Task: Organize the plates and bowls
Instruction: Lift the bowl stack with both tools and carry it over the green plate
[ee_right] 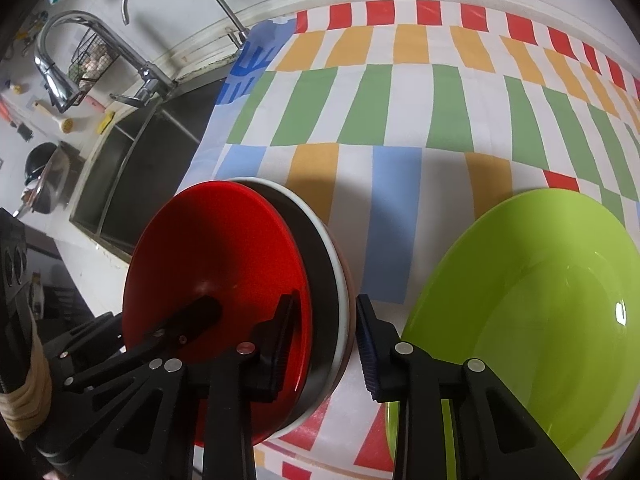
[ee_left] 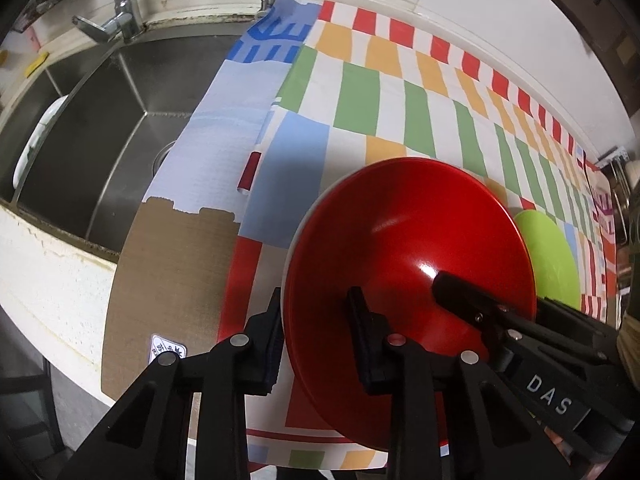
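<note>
While the glossy red plate [ee_left: 400, 248] is resting in a white-rimmed dark bowl [ee_right: 326, 248] on the colourful checked cloth [ee_left: 360, 92], its left rim is being straddled by the left gripper [ee_left: 316, 312], one finger on each side. The opposite rim of the stack is being straddled by the right gripper [ee_right: 326, 320]; whether either pair of pads is pressing cannot be told. A lime-green round plate [ee_right: 540, 300] is lying just beside, with the steel sink [ee_left: 120, 120] beyond the cloth's edge.

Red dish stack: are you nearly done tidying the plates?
Partly. The shiny red dish already sits nested in the dark, white-rimmed bowl. The left gripper and right gripper straddle that stack's rim on opposite sides. The lime-green plate lies alone beside it on the checked cloth, not yet stacked.
</note>
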Demonstrator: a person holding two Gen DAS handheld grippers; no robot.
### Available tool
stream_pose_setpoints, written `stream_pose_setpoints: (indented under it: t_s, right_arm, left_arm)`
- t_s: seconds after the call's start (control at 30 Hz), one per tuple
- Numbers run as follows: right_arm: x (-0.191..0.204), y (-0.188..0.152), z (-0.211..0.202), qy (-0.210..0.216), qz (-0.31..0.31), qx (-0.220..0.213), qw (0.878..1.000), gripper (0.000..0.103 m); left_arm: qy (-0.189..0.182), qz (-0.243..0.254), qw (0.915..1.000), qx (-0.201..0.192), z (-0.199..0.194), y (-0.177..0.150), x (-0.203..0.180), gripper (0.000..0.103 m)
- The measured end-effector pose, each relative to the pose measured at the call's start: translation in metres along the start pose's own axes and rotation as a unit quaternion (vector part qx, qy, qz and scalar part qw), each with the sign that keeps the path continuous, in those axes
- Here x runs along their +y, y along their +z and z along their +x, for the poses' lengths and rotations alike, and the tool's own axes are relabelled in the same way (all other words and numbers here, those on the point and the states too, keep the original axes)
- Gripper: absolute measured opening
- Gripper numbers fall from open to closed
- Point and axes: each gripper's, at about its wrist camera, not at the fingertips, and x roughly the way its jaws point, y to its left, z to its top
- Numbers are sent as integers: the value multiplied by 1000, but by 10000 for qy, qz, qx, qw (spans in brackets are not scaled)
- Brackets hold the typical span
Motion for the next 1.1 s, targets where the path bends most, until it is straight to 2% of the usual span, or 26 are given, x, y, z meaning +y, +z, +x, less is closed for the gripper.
stream_pose_setpoints:
  t_s: [0.27,0.5,0.83,1.1]
  right_arm:
    - [-1,-1,-2,28,176,69,9998,31]
    - [-5,-2,-20,53,319,-10,9995,31]
    - [-37,-23,-80,-138,628,-544,9964,31]
    - [-83,-42,-117,-413,1091,-889,9892,31]
  left_arm:
    - [111,-54,9999,10,-11,-2,-3,29]
    - [60,240,9996,-154,-36,-7,-26,29]
    - [-284,946,9942,-425,-61,-13,-95,29]
    - [-550,1412,9880,-286,-51,-21,-151,29]
